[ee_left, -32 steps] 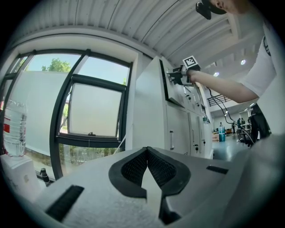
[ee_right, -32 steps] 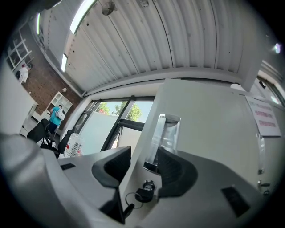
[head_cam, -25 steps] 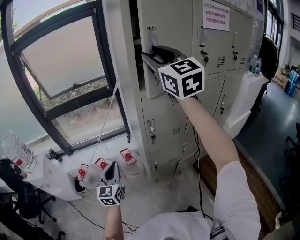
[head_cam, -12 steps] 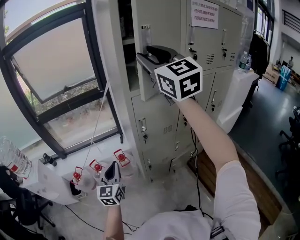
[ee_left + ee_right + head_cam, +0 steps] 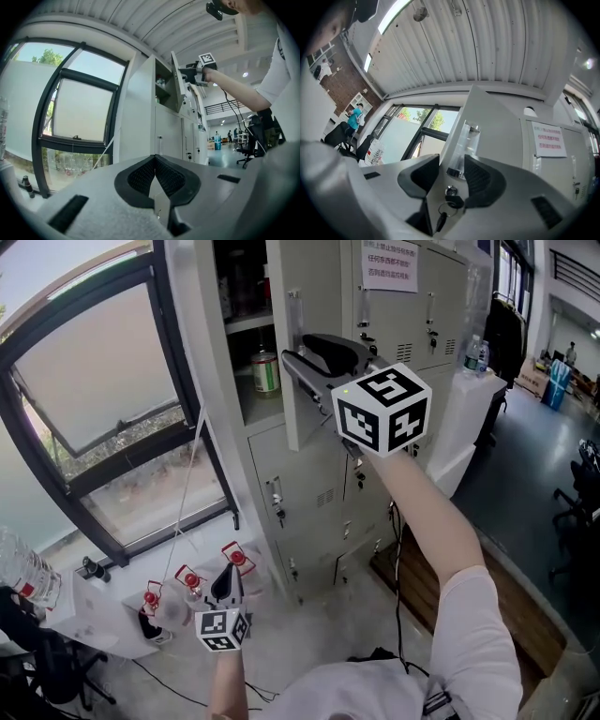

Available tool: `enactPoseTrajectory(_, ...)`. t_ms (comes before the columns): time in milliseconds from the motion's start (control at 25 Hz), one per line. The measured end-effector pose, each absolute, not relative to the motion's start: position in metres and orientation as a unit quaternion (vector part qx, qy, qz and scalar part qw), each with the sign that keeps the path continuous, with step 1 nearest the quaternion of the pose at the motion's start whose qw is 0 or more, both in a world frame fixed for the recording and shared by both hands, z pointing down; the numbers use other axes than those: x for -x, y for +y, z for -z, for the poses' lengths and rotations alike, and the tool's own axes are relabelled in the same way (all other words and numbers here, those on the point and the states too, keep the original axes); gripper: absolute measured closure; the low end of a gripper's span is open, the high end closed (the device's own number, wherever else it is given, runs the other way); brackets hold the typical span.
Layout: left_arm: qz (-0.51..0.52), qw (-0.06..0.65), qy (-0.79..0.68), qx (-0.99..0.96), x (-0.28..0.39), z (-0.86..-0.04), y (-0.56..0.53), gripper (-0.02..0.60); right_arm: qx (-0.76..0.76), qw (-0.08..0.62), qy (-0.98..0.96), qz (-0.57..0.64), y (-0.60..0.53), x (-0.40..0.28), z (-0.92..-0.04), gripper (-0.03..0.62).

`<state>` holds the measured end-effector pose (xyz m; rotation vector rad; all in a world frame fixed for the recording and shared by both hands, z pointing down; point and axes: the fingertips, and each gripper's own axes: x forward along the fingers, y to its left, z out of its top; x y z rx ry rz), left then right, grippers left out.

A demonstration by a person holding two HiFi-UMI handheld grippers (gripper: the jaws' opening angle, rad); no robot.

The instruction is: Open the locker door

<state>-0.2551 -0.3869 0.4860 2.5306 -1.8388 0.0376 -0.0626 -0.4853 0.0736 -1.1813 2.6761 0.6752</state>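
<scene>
The head camera looks steeply down at the locker door (image 5: 319,296) and window (image 5: 103,381). The left claw (image 5: 155,176) camera sits low, level and distant. The right claw (image 5: 452,176) camera sits tight against the door, tilted upward. All share the door.

Grippers, two: left gripper (image 5: 227,574), right gripper (image 5: 305,351). Marker cubes (image 5: 382,409), two, one per gripper. One door (image 5: 314,282) stood open. On the door were one clear handle (image 5: 462,145), one lock (image 5: 451,190) and one key ring (image 5: 445,207). Just left of the door was one can (image 5: 267,373). Right of the door was one notice (image 5: 389,264). Red-capped items (image 5: 190,578), three, sat low and left of the door.
</scene>
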Motion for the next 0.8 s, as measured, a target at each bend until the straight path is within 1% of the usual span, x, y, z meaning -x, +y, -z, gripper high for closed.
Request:
enactPoseTrajectory(200, -0.012, 0.005, -0.570, -0.821, 0.235, -0.484, -0.395, 0.580, 0.413, 0.074, 0.875, -0.240, -0.467, 0.027, -0.075, 0.439)
enactPoseTrajectory(440, -0.017, 0.005, -0.535, -0.844, 0.194, -0.486, -0.407, 0.578, 0.450, 0.066, 0.853, -0.256, -0.450, -0.030, -0.076, 0.439)
enactPoseTrajectory(680, -0.020, 0.003, -0.505, -0.863, 0.153, -0.487, -0.415, 0.578, 0.513, 0.061, 0.818, -0.255, -0.444, -0.102, -0.077, 0.463)
enactPoseTrajectory(800, -0.021, 0.002, -0.492, -0.870, 0.136, -0.486, -0.419, 0.578, 0.549, 0.077, 0.795, -0.246, -0.445, -0.144, -0.077, 0.504)
